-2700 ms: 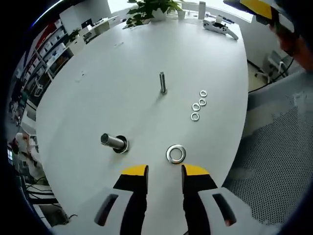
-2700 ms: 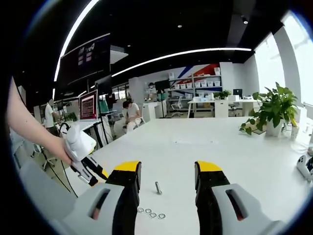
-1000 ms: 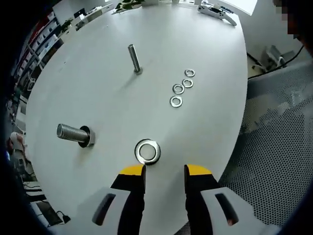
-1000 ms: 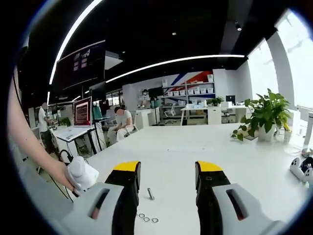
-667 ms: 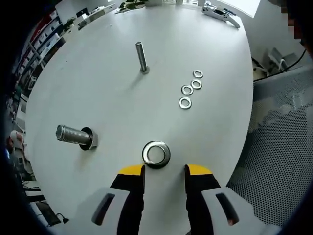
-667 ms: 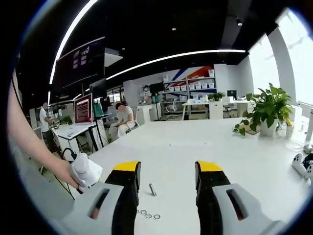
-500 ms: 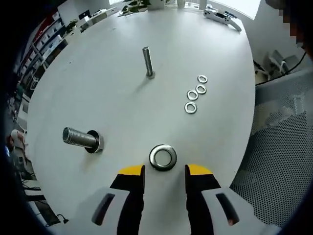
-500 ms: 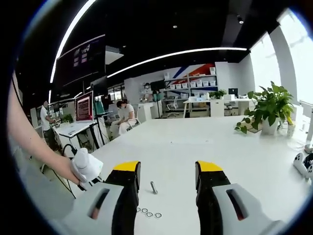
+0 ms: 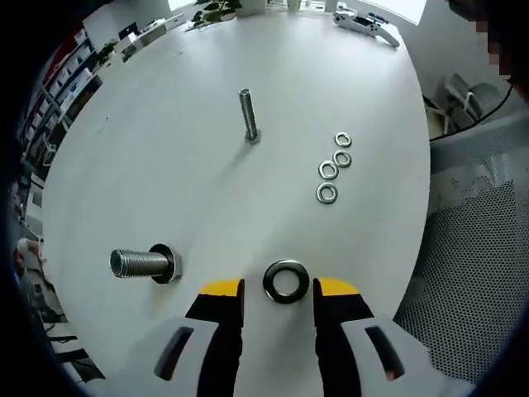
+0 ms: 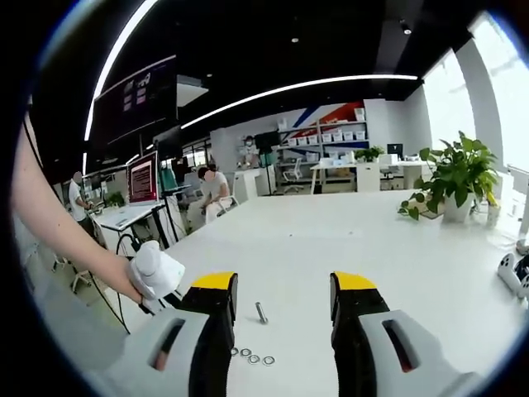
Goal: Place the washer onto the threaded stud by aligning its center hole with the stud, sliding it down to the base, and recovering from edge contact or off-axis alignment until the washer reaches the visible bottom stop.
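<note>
— So where's the washer (image 9: 286, 281)?
— Flat on the white tabletop (image 9: 165, 165), between my left gripper (image 9: 277, 289)'s spread jaws, ungripped. Beyond it, to one side, the thick threaded stud (image 9: 142, 264) stands.
— And your right gripper (image 10: 277, 291)?
— Jaws apart, empty, above the tabletop.

A broad white desk (image 10: 347, 248) is stretching away into an open office. Long strip lights (image 10: 306, 87) are glowing across the dark ceiling (image 10: 273, 41). Shelving (image 10: 331, 141) is standing against the far wall, a potted plant (image 10: 453, 178) is sitting at the far right by bright windows (image 10: 504, 74), and a screen (image 10: 142, 178) is glowing at left.
</note>
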